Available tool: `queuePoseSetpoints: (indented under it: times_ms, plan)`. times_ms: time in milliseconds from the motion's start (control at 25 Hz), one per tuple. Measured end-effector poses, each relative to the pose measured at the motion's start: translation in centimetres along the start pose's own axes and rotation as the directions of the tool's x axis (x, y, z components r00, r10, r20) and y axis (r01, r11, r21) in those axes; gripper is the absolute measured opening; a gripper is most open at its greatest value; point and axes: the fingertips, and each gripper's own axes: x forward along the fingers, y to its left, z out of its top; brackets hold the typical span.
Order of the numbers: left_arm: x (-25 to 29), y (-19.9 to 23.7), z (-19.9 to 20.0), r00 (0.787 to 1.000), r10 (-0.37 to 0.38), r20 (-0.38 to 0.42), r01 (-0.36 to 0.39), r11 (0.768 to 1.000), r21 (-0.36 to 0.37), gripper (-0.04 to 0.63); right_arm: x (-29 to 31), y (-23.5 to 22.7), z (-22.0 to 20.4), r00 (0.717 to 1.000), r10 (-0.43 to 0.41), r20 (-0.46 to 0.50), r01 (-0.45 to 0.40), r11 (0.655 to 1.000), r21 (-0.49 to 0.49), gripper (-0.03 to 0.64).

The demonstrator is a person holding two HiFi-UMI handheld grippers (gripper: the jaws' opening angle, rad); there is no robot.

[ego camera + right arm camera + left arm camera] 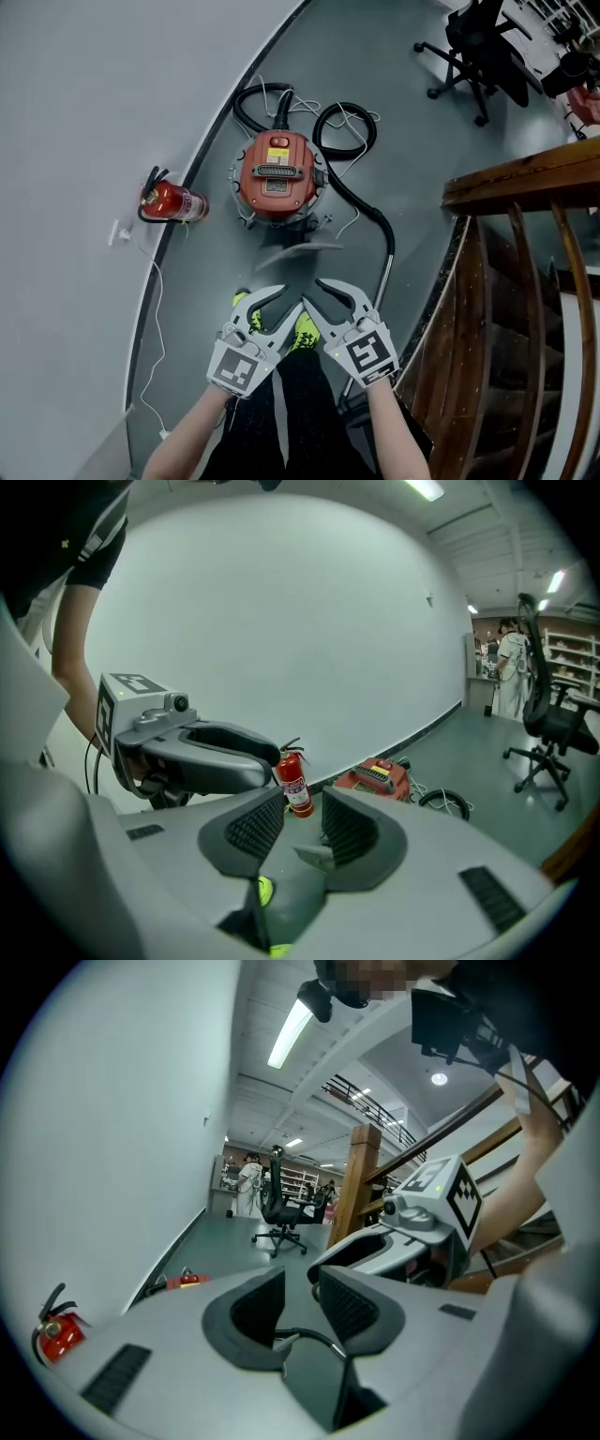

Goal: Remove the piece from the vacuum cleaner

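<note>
The left gripper [300,1283] and the right gripper [303,803] are hanging side by side, jaws parted and gripping nothing, so the approach seems to be only starting. Beside a fire extinguisher [173,202], the round red vacuum cleaner [277,173] is standing on the floor, well ahead of both, with its black hose [354,192] looping rightward. Probably both are needing to reach down to it next.

Red-orange vacuum cleaner [275,175], black hose [345,106] — red extinguisher [176,202], grey floor [403,141].
</note>
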Motion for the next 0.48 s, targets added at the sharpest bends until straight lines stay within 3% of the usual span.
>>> queuePoseSetpoints:
  times_ms: [240,480]
  plan:
    - [1.0,0.7,-3.3,0.999,0.046,-0.029,-0.047,0.999,-0.004,0.124,2.4,-0.4,-2.8,1.000,0.000,-0.026,0.000,1.000,-0.022,0.125]
    - [1.4,1.3,-8.5,0.990,0.083,-0.112,-0.093,0.991,-0.094,0.124,4.4,-0.9,-5.7,0.997,0.013,-0.073,-0.017,0.998,-0.064,0.180]
